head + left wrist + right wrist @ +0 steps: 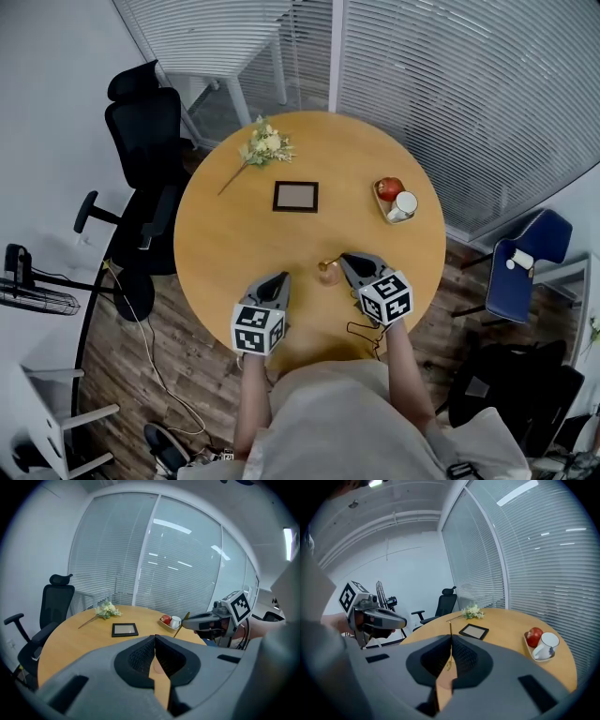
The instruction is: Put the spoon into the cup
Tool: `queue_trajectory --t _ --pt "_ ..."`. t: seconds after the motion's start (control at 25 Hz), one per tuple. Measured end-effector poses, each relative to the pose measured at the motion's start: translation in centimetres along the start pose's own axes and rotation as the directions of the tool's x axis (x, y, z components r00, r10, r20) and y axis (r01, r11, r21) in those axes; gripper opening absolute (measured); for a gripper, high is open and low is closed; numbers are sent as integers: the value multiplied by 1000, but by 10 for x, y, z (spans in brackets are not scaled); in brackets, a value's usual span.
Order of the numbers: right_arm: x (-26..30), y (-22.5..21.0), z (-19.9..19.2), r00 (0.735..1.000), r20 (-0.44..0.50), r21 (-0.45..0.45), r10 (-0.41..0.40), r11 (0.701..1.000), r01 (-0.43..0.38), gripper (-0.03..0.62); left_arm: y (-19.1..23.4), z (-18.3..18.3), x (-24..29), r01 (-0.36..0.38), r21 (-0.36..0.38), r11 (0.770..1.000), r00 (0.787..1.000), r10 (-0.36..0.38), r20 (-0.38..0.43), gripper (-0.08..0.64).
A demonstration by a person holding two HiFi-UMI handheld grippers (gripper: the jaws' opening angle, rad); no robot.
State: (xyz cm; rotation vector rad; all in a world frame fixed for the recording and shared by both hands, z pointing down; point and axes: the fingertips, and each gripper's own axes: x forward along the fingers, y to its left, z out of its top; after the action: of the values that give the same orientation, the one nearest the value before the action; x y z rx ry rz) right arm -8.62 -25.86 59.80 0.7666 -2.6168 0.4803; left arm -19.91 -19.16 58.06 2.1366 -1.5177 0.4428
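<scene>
A small golden spoon (328, 273) is pinched in my right gripper (346, 262), which is shut on it above the near part of the round table. In the right gripper view the spoon's thin handle (450, 637) stands up between the closed jaws of the right gripper (451, 640). The white cup (405, 204) sits in a small tray (382, 201) beside a red apple (390, 187), far right of the grippers. My left gripper (279, 281) is shut and empty, to the left of the spoon. From the left gripper (155, 639) I see the spoon (180, 626) and cup (176, 621).
A dark picture frame (295, 197) lies mid-table and a flower sprig (261, 148) at the far left. A black office chair (145, 141) stands left of the table, a blue chair (530, 258) to the right. Blinds cover the glass wall behind.
</scene>
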Motion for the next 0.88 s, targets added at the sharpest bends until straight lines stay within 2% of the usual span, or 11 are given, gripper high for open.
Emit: queue_trajectory --t 0.32,0.88 --pt "8 5 -26 996 -84 -78 -20 997 13 5 -3 -11 2 -4 -13 1000 1000 4 -15 9" --pt "22 2 -54 988 -147 -120 -49 992 31 5 -9 -19 18 23 9 1000 997 -22 -73 9"
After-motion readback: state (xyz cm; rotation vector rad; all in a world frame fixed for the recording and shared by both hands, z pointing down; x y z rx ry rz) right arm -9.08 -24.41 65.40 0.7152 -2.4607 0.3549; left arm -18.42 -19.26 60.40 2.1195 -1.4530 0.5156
